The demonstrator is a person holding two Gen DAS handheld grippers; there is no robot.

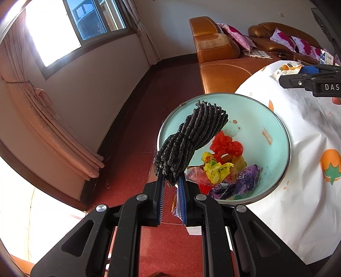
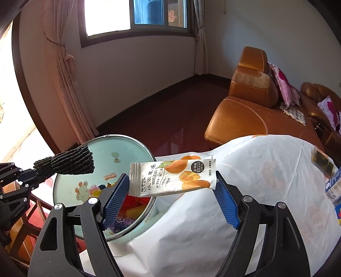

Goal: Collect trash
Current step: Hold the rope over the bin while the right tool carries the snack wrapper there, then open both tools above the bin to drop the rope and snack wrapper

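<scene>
Centrally, in the left wrist view, a round mint-green bin with a metal rim (image 1: 275,119) holds crumpled trash: a red plastic bag (image 1: 227,146), a yellow plastic bag (image 1: 216,169) and purple wrappers (image 1: 245,180). The left tool (image 1: 171,184) is clenched on a dark knitted cloth bundle (image 1: 191,140), which hangs above the bin's left rim. In the right wrist view, the right tool (image 2: 172,187) is spread wide, and a white fruit-jelly packet printed with orange slices (image 2: 172,178) spans the gap between its blue pads (image 2: 116,197), half over the bin at lower left; whether the packet touches the pads I cannot tell. The bin stands just beside the bench, draped in a white cloth with orange fruit prints (image 1: 309,132). An orange leather sofa (image 2: 240,119) with pink floral cushions (image 2: 282,85) fills the right, over a dark red floor (image 1: 136,147); a window (image 2: 136,15) and pink curtains (image 2: 64,70) occupy the upper left.
</scene>
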